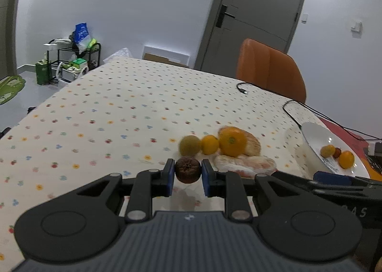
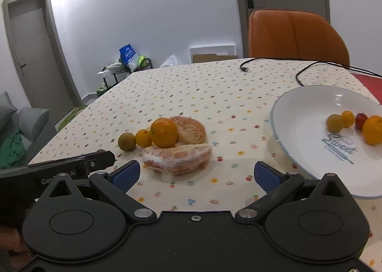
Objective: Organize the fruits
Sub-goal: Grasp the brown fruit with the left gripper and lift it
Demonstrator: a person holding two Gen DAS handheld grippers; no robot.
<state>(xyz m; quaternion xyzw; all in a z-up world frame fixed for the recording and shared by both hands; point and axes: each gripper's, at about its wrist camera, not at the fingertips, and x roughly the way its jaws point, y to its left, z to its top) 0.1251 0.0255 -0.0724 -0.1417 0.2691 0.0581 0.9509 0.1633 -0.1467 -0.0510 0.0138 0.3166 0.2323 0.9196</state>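
Left claw [image 1: 188,173] clamped on brown wrinkled fruit [image 1: 188,170], lifted clear of bench [image 1: 95,114], probably bound for plate [image 2: 298,117]; right claw [image 2: 197,174] spread apart, empty.

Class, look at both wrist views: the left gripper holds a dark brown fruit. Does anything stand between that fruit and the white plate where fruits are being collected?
Yes. The wrapped peeled citrus pieces and the large orange lie on the table between the dark brown fruit in the left gripper and the white plate. Lifting over them would probably clear the way.
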